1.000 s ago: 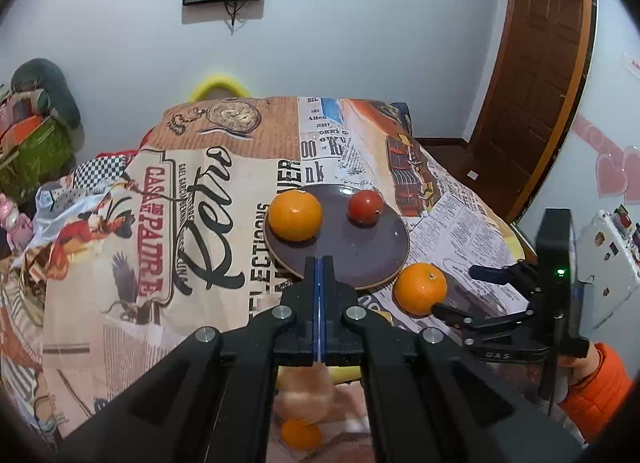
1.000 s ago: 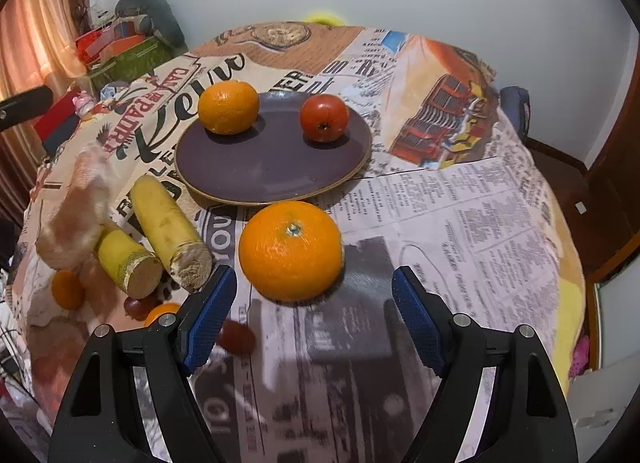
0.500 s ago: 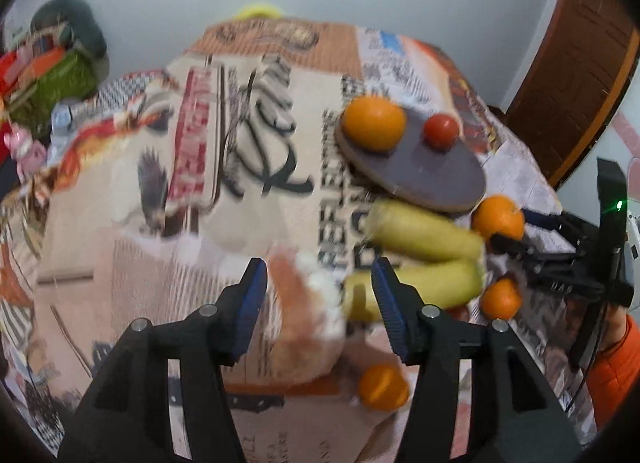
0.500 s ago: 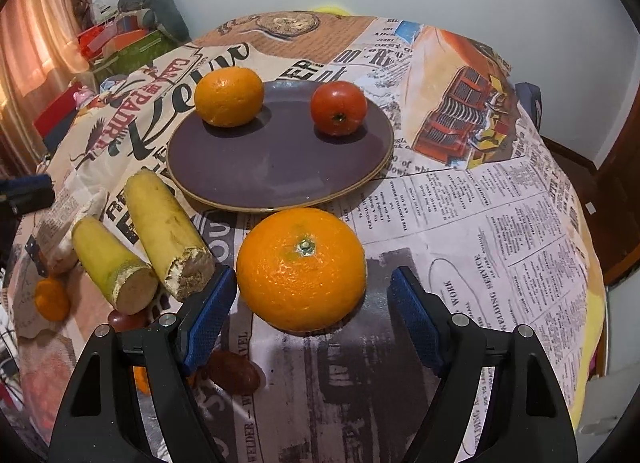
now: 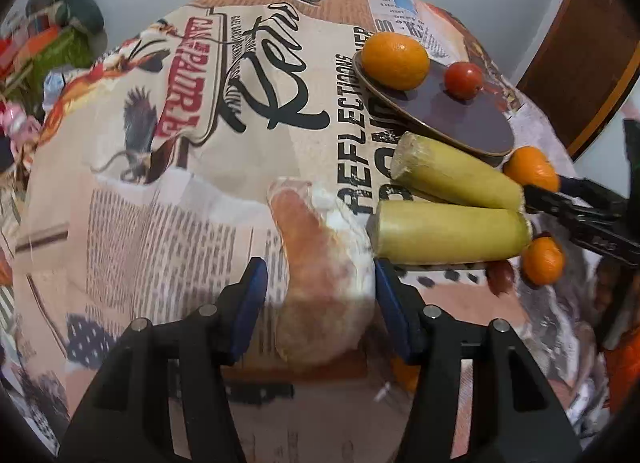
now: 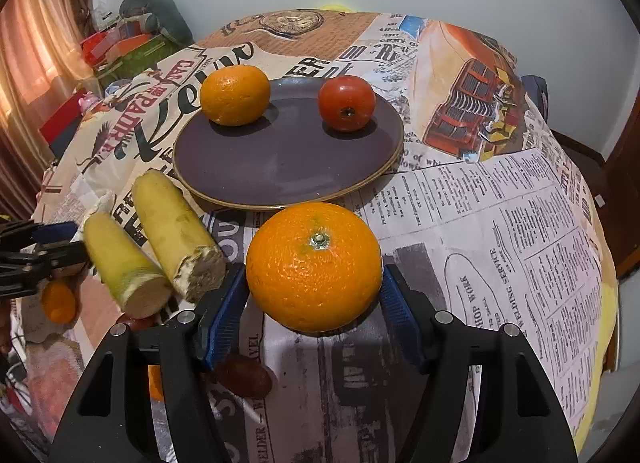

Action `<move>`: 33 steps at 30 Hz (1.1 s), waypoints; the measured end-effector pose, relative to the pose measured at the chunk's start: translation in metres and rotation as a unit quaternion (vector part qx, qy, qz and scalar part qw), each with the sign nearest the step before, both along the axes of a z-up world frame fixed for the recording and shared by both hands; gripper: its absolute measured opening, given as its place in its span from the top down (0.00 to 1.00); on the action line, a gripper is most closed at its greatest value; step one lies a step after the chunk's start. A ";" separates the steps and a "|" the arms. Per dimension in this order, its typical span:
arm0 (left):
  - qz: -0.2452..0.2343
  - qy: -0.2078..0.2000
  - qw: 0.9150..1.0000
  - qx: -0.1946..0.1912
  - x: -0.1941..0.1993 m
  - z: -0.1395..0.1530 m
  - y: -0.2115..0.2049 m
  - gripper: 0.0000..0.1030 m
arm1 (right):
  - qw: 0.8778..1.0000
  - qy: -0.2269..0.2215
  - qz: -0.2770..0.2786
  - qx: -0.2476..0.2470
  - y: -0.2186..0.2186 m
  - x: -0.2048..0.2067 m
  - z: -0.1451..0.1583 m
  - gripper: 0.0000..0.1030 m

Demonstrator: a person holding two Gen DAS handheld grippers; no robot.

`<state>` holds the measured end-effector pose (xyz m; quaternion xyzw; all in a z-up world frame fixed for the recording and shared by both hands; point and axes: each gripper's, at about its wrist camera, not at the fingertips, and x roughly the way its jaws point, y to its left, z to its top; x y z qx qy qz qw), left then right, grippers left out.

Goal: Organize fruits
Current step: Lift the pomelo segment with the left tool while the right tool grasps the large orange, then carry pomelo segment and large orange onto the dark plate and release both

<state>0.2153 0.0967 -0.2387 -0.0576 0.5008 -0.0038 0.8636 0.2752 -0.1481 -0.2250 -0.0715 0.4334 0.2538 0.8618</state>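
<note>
A dark purple plate (image 6: 280, 159) on the printed tablecloth holds an orange (image 6: 235, 95) and a red tomato (image 6: 346, 103). My right gripper (image 6: 314, 299) is open, its blue pads on either side of a big orange (image 6: 314, 267) that rests on the cloth in front of the plate. My left gripper (image 5: 318, 299) is open around a pale, orange-and-white wrapped fruit (image 5: 320, 263) lying on the cloth. Two yellow-green cut stalks (image 5: 452, 231) lie right of it. The plate (image 5: 460, 119) also shows in the left wrist view.
Small oranges (image 5: 542, 261) and dark red fruits (image 6: 244, 375) lie near the front edge. The right gripper's arm (image 5: 592, 211) shows at the right of the left wrist view. Clutter (image 6: 132, 39) stands beyond the table's left side. A wooden door (image 5: 580, 63) is at right.
My left gripper opened, swung down and left, and closed in around the wrapped fruit. My right gripper moved forward until its pads flank the big orange.
</note>
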 end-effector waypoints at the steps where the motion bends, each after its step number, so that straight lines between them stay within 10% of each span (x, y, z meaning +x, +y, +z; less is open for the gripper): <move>1: 0.000 -0.001 1.000 0.005 0.003 -0.001 -0.001 0.49 | 1.000 0.001 0.000 0.000 -0.001 -0.001 0.001 0.38; 33: -0.050 -0.153 0.987 -0.024 0.073 0.102 -0.050 0.59 | 0.995 -0.093 -0.031 0.035 -0.020 0.030 0.066 0.39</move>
